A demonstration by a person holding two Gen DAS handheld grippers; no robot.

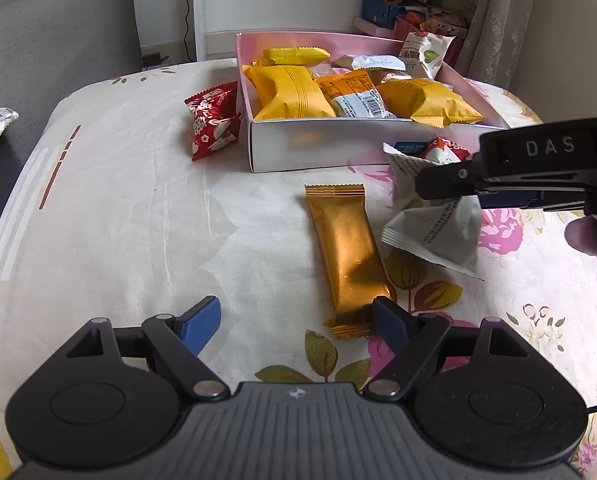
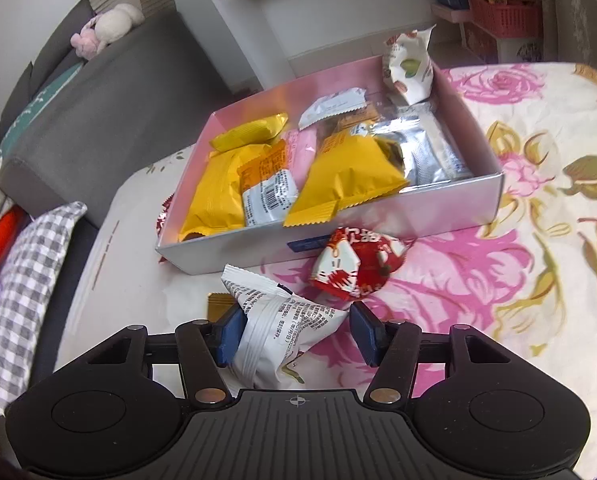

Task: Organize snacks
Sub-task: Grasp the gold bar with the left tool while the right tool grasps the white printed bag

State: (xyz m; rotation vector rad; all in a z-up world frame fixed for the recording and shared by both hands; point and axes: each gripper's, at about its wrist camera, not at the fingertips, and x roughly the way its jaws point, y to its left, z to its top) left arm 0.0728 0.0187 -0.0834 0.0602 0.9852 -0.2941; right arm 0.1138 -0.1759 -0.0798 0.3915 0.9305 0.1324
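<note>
So my left gripper (image 1: 296, 320) is hanging open over the flowered cloth (image 1: 138, 220). The gold bar (image 1: 348, 264) lies flat with its near end just inside the right finger (image 1: 390, 322), maybe brushing it, but nothing's clamped. On the other side, my right gripper (image 2: 294, 332) has the white pouch (image 2: 274, 332) between its jaws. The left pad (image 2: 230, 334) is against the wrapper; I can't tell if the right one touches, so I can't call it a grip yet.

Just past that, a red-and-white packet (image 2: 354, 264) sits on the cloth against the front wall of the box (image 2: 378, 216). The box holds yellow packs (image 2: 350, 176), a barcode pack (image 2: 268, 192), silver ones and a white pouch propped in the far corner. Another red packet (image 1: 212, 120) lies outside the box's left wall.
</note>
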